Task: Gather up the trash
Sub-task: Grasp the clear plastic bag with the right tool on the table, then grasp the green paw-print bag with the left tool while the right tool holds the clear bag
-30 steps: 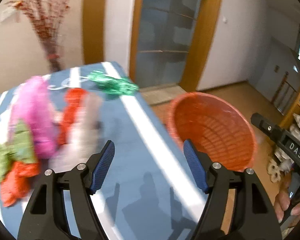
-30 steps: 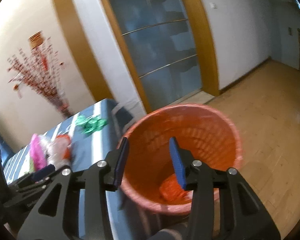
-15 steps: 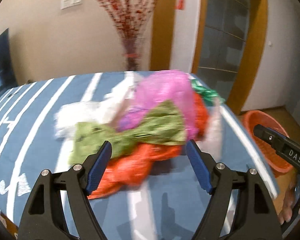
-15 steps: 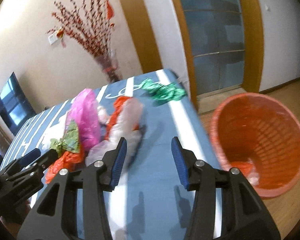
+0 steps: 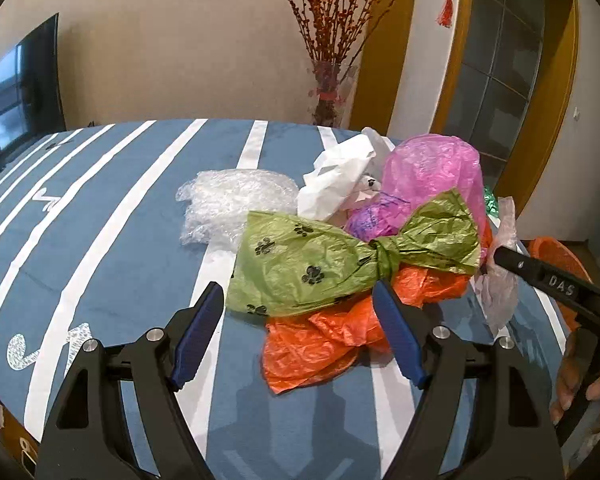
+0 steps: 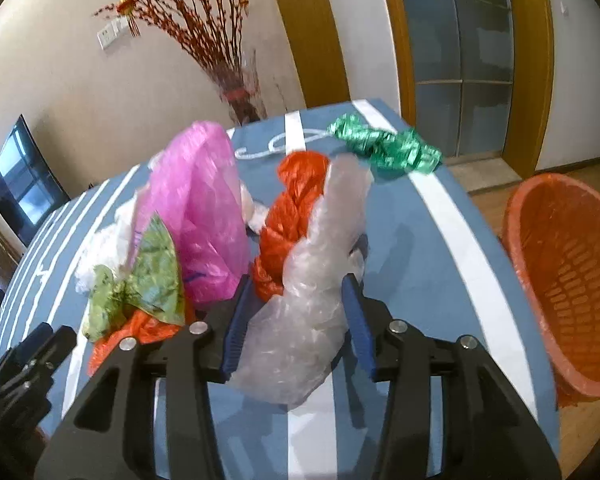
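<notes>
A heap of plastic trash lies on the blue striped table [image 5: 112, 240]. In the left wrist view a knotted green paw-print bag [image 5: 308, 264] lies on an orange bag [image 5: 320, 348], with a pink bag [image 5: 432, 176], white paper [image 5: 340, 176] and bubble wrap [image 5: 232, 204] behind. My left gripper [image 5: 298, 304] is open, its tips at the green bag's near edge. My right gripper [image 6: 298, 284] is closing, with a clear plastic bag [image 6: 312, 304] between its fingers, still resting on the table. A twisted orange bag [image 6: 292, 216] and a green foil wrapper [image 6: 388, 148] lie beyond.
An orange mesh basket [image 6: 516, 248] stands on the wood floor off the table's right edge; its rim also shows past the right gripper [image 5: 540, 276] in the left wrist view. A vase of red branches [image 5: 326, 96], a TV [image 5: 16, 92] and a glass door [image 6: 460, 60] line the walls.
Both views swung from the basket back to the table. The left gripper came up to the green bag. The right gripper reached the clear bag, which now sits between its fingers.
</notes>
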Available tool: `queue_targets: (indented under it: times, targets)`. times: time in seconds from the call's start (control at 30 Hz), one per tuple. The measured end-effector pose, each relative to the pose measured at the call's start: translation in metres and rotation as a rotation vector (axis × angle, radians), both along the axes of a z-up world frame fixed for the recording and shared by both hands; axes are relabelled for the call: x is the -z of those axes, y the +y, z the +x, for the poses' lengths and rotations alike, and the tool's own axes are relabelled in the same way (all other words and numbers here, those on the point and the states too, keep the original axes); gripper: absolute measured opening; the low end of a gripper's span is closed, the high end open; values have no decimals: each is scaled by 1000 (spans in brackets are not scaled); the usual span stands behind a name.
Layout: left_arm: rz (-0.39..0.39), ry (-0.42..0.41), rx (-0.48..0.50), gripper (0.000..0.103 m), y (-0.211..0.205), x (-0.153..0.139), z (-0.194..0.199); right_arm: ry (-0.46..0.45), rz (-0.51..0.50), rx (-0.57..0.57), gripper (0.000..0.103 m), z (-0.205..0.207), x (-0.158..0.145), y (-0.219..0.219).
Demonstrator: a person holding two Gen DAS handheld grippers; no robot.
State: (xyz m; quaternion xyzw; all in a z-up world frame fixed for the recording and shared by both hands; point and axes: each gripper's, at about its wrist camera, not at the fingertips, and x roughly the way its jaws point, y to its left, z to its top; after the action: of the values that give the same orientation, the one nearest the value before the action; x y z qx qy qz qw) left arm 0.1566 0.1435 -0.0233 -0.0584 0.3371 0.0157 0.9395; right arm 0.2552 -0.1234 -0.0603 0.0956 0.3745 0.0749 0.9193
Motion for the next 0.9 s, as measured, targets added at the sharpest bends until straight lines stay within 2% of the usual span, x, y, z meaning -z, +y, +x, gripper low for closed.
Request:
queue_targets:
  times: [0.1, 0.33, 0.5, 0.7, 0.9]
  targets:
    - [-4, 6, 1, 76, 1, 3, 2, 13, -35, 1, 31, -3, 6, -2]
    - [-25, 16, 14, 76, -4, 4, 9, 31, -20, 8, 28, -6, 16, -15]
    - [-37, 24, 37, 76, -12, 2, 17, 22, -35, -19, 16, -9, 15, -13]
    - [-13, 29, 83, 75, -28, 0, 33, 9, -6, -31, 15, -24, 11, -20]
    - [15, 73, 115, 62, -38, 9, 51, 12, 17, -30, 15, -27, 9, -26]
